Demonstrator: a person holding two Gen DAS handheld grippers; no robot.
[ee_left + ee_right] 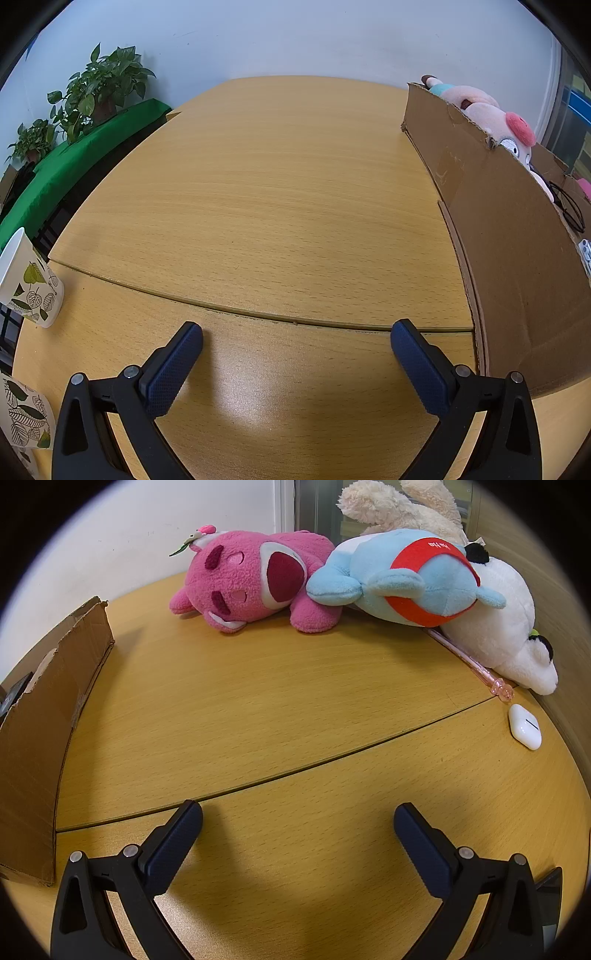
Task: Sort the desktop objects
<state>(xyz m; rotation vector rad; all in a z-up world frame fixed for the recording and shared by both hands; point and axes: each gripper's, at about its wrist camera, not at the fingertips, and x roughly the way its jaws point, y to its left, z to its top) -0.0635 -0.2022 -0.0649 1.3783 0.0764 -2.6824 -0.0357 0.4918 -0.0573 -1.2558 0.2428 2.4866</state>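
Plush pile sits upper centre of my right view: pink bear (255, 581) soft, light, best pinched at its belly. Right gripper (297, 821) and left gripper (295, 341) both released, empty. Cardboard box (44, 716) left edge.

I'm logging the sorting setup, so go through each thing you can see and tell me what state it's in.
Left gripper: open, empty, above the table.
Right gripper: open, empty.
Cardboard box: open-topped, a pink pig plush and glasses inside.
Paper cup: upright.
Pink bear plush: lying on the table.
Blue plush: leaning on the bear.
White plush: lying over a pink pen.
Earbud case: closed.
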